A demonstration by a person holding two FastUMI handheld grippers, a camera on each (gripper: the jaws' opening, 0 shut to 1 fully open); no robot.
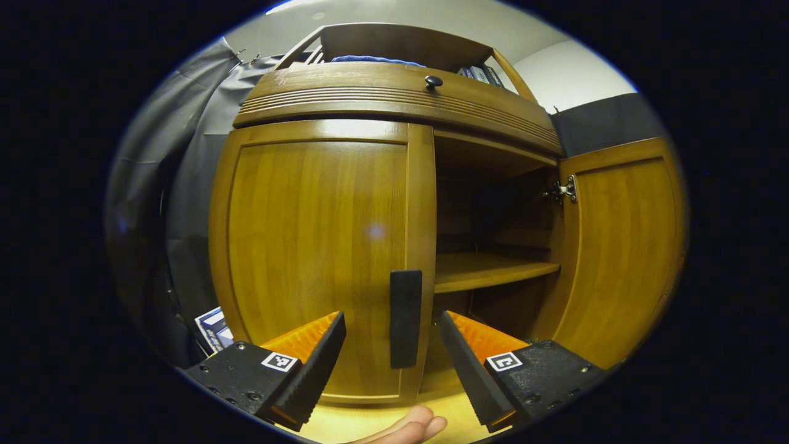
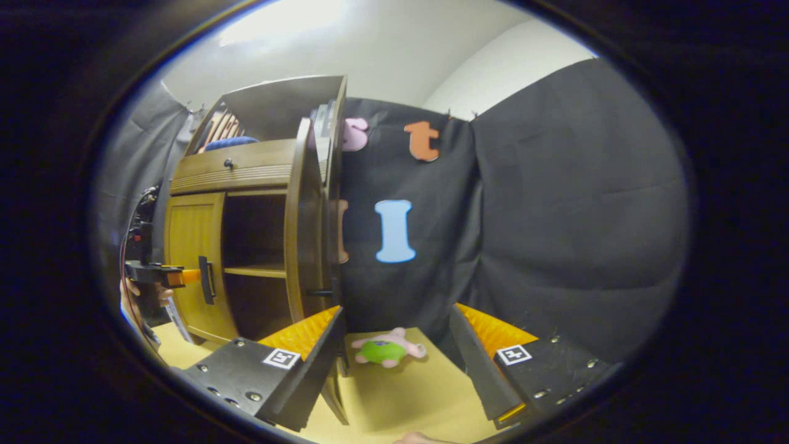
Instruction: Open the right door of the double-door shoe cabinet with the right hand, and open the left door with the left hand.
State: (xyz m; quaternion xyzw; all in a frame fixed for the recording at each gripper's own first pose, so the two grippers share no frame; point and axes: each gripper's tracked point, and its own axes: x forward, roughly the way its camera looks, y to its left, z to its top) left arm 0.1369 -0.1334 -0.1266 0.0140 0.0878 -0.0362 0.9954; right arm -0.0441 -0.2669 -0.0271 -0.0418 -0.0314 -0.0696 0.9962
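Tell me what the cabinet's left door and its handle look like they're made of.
The left door looks like wood or wood veneer with a glossy varnish: vertical grain and a soft light reflection show on it. Its handle is a matte black bar, perhaps plastic or painted metal; the look leaves that open.

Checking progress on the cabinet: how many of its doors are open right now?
1. The right door is swung wide open, showing the shelf inside. The left door is closed, its black handle between the open left tongs.
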